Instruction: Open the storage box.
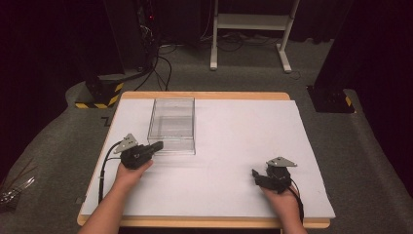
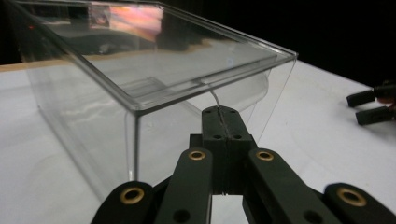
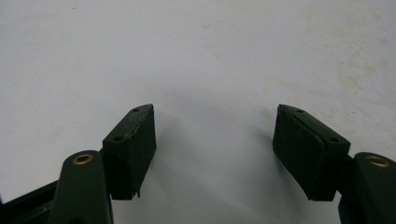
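Observation:
A clear plastic box (image 1: 172, 124) with a clear lid stands on the white table top (image 1: 243, 141), left of the middle. My left gripper (image 1: 158, 145) is shut, its tips right at the box's near end wall. In the left gripper view the closed jaws (image 2: 222, 114) point at the box (image 2: 140, 70) just below its lid edge, with nothing seen between them. My right gripper (image 1: 255, 174) rests low over the table near the front right, open. In the right gripper view its jaws (image 3: 215, 135) stand wide apart over bare white surface. The right gripper (image 2: 373, 106) appears far off in the left gripper view.
The white sheet lies on a wooden table with its edge (image 1: 204, 223) showing at the front. On the grey floor behind are a white frame stand (image 1: 251, 29), dark stands with a yellow-black striped base (image 1: 100, 95) and cables (image 1: 160, 68).

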`<act>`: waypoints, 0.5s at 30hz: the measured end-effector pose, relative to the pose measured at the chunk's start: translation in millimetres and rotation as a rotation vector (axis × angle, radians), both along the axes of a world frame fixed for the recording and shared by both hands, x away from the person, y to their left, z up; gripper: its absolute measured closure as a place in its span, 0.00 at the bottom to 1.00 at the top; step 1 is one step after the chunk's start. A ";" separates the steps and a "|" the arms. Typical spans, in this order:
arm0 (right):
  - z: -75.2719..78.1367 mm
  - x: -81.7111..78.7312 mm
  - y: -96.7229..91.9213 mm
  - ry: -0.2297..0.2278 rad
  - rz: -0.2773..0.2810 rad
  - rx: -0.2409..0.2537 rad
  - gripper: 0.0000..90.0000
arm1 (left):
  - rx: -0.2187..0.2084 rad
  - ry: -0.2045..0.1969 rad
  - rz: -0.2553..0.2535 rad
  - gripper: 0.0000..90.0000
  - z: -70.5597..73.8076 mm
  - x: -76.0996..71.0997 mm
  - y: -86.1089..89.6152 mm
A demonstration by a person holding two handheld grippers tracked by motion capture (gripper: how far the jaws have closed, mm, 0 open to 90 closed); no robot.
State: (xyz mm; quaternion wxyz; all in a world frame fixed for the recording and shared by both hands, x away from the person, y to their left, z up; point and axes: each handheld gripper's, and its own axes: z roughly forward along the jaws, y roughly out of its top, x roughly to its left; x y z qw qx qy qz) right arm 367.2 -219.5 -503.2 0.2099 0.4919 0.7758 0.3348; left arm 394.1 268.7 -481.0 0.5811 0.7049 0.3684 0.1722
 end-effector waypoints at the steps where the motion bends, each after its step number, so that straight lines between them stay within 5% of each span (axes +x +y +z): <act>1: 0.0 0.0 0.1 0.000 0.000 -0.002 0.34 | 0.006 0.005 0.014 1.00 0.0 -1.8 2.2; 6: 0.0 -0.2 0.5 0.000 -0.003 -0.001 0.34 | 0.005 0.007 -0.005 0.98 0.5 -2.6 2.4; 11: 0.0 -0.1 0.3 0.000 -0.001 -0.001 0.34 | 0.032 0.041 -0.031 0.79 3.1 2.8 -7.6; 15: 0.0 0.0 0.1 0.000 0.000 0.000 0.34 | -0.001 0.054 -0.052 0.66 3.6 7.9 -11.4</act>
